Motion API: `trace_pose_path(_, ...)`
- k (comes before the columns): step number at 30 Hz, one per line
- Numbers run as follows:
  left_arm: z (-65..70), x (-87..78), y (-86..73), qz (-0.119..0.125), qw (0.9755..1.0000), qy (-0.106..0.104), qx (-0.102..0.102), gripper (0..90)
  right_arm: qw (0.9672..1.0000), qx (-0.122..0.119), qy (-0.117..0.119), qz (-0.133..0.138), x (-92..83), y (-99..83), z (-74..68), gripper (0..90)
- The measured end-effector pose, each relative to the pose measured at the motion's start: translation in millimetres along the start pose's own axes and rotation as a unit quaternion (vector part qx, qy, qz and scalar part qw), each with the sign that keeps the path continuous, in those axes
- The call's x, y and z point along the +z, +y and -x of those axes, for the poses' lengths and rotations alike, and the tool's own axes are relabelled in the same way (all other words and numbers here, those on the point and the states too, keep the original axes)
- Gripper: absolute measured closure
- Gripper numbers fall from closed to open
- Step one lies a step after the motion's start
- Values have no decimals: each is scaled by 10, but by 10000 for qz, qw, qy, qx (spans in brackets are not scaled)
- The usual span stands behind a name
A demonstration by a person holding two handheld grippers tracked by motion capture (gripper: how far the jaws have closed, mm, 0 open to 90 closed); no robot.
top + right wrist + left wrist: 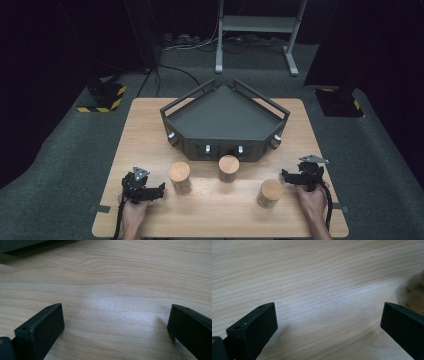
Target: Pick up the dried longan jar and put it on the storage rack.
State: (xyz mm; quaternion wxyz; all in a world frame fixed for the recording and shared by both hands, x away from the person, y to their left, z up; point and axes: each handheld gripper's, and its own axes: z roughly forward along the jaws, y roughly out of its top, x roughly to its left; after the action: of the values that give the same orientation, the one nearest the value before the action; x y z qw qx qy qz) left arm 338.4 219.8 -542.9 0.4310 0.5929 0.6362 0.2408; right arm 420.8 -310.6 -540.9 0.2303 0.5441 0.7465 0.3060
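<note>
Three short wooden cylinders stand on the wooden table: a left one, a middle one and a right one. Behind them sits a dark five-sided tray with a raised rail and nothing in it. My left gripper rests near the front left with its jaws wide open toward the left cylinder, which shows as a blur at the right edge of the left gripper view. My right gripper rests at the front right, open over bare wood. In each gripper view the left gripper and the right gripper hold nothing.
The tray's dark edge shows at the top left of the right gripper view. On the grey floor beyond the table stand two bases with yellow-black stripes, a metal stand and loose cables.
</note>
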Motion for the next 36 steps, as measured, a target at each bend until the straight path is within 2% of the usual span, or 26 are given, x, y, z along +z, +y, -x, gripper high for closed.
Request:
trace_pose_path(11,138,-183,-79,-112,9988,-455,121,14,10000,1,5,-1,1,0,1,2)
trace_pose_path(22,412,-185,-123,-237,9948,-930,340,19,10000,1,5,0,1,0,1,3)
trace_pose_path(27,501,-173,-130,-233,9931,-1096,355,25,10000,-1,4,1,1,0,1,3)
trace_pose_path(32,563,-154,-112,-122,9922,-1218,227,36,10000,-1,4,1,1,0,1,3)
trace_pose_path(36,607,-135,-94,-72,9916,-1273,220,44,10000,-1,4,1,1,0,1,3)
